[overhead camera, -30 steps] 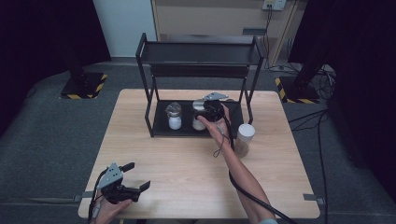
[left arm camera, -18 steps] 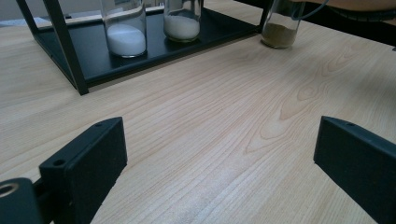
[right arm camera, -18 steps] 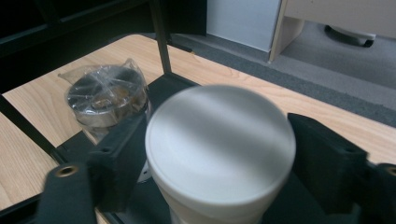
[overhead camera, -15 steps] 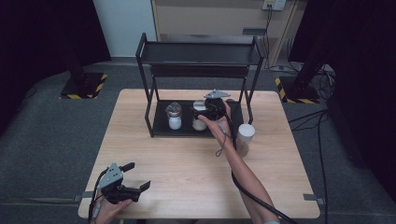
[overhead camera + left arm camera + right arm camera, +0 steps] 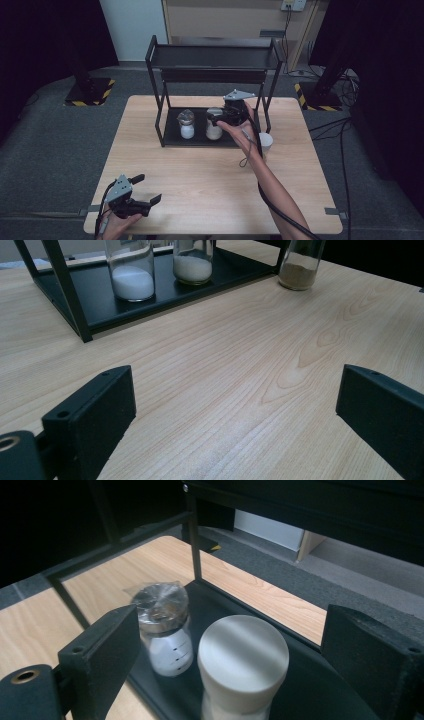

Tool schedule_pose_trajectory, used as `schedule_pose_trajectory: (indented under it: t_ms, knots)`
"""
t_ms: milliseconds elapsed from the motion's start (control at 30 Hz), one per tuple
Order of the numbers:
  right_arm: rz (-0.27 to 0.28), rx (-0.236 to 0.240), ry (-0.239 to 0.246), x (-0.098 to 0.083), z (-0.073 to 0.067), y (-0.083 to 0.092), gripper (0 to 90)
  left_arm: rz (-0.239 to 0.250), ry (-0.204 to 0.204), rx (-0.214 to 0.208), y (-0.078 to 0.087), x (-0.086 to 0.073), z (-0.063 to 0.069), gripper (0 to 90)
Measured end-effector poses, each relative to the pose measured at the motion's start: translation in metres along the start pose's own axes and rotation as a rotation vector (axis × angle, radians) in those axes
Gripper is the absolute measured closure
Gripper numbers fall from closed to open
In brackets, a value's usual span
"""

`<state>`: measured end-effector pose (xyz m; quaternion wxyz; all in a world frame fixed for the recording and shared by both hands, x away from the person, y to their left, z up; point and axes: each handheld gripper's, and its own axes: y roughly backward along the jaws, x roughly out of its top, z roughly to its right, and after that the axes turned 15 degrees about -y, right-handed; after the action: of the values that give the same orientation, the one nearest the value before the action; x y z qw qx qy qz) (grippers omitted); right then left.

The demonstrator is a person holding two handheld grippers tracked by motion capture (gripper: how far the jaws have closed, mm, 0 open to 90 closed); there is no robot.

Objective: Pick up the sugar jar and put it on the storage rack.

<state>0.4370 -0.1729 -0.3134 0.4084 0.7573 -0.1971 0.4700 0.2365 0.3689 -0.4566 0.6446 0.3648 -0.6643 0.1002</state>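
Two jars on the rack's (image 5: 156,85) lower shelf, one beside it

Right gripper (image 5: 235,665), jaws apart, straddles the white-capped jar (image 5: 243,656); left gripper (image 5: 142,191) idles open. Probably the third jar (image 5: 265,143), outside the rack, remains.

black two-tier rack (image 5: 212,55) at the far side of a wooden table (image 5: 210,175); two jars (image 5: 187,124) on its lower shelf, right gripper (image 5: 220,117) at the second, left gripper (image 5: 146,189) open near front-left corner.
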Motion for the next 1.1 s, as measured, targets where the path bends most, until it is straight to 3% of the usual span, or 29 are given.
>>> schedule_pose_trajectory:
  t_ms: [167,200,500,867,1100]
  knots:
    - [0.003,0.021,0.01,0.004,-0.002,0.017,9.1,0.001,0.0,0.0,0.0,0.0,0.0,1.6]
    - [0.005,0.023,0.032,0.006,-0.004,0.027,9.0,0.0,0.0,-0.001,0.0,0.0,0.0,1.6]
    - [0.015,0.031,0.093,0.005,-0.009,0.067,8.6,0.0,0.0,0.001,0.0,0.0,0.001,1.4]
    - [0.056,0.067,0.078,-0.014,0.001,0.116,8.0,0.001,0.001,-0.001,0.0,0.0,0.0,1.4]
    - [0.076,0.063,0.071,-0.032,0.009,0.147,7.9,0.0,0.002,-0.003,0.0,0.001,0.0,1.4]
